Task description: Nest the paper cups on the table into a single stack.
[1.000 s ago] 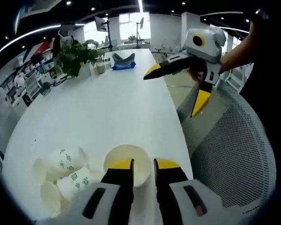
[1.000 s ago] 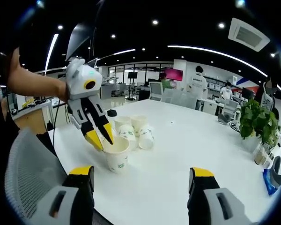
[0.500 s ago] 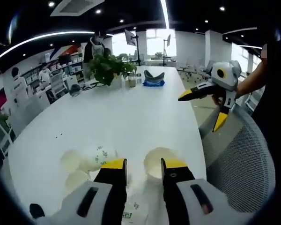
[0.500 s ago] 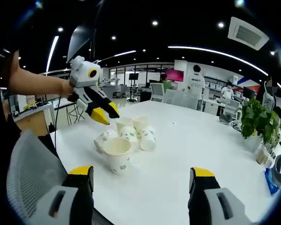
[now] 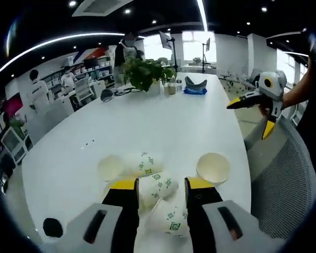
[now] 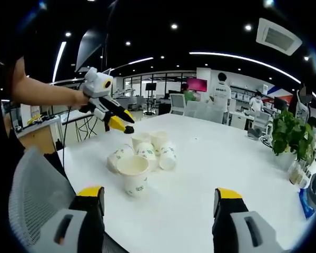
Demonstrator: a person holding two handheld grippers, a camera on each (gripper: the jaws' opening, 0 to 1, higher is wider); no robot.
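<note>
Right gripper view: upright paper cup stands empty; others toppled.

paper cups — green logos, wording too small to read

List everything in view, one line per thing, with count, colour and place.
Upright paper cup: one, white with green print, table's near edge, apart from the pile.
Tipped paper cups: a pile, count unclear, white with green print, behind it.
Table: one, white, long.
Potted plant: one, green, far end.
Blue cloth: one, beside the plant.
Mesh chair: one, grey, at the table's edge.
People: several, background desks.
Left gripper: yellow-tipped, above the pile, nothing held.
Right gripper: yellow-tipped, open, empty.
</note>
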